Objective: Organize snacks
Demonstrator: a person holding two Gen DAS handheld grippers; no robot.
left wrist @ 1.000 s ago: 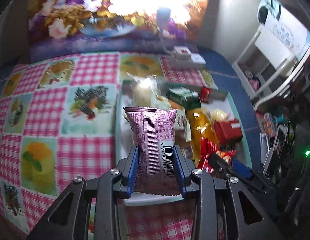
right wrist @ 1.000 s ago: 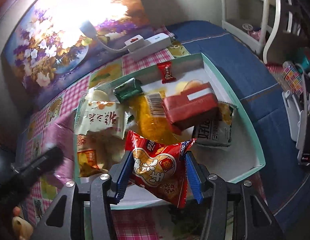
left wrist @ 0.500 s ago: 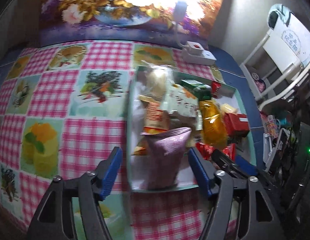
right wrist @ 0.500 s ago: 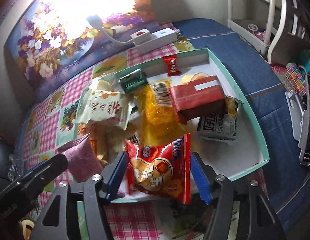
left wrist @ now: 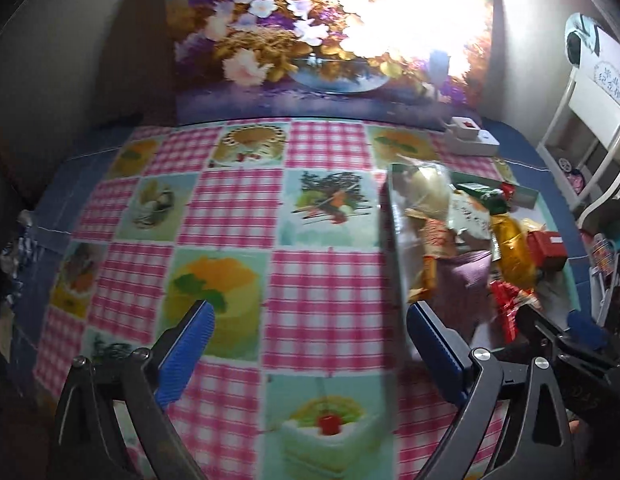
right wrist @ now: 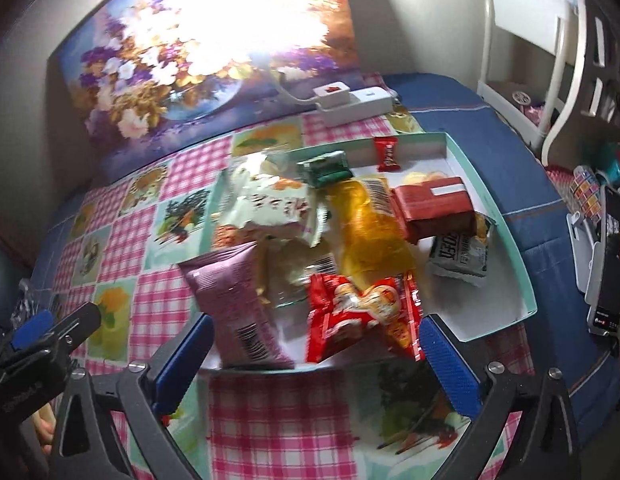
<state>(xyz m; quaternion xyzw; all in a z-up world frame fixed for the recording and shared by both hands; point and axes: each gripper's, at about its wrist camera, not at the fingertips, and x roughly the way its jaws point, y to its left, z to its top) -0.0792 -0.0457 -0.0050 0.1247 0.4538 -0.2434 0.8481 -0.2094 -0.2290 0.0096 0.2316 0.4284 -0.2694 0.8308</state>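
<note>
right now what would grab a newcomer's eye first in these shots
The jumble of bright snack packets in the teal-rimmed tray stands out most, above all the red packet and the purple packet lying at its near edge. Both grippers, the right gripper and the left gripper, hang open and empty. Behind it all, glare washes out the flower painting against the wall.

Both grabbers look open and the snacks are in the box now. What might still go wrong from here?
The purple packet and red packet lie at the near edge of the box, so they might slip out onto the tablecloth. The open right gripper sits close to both and could nudge them if it swings. The pile looks loose and heaped, and the green packet on top may slide.
</note>
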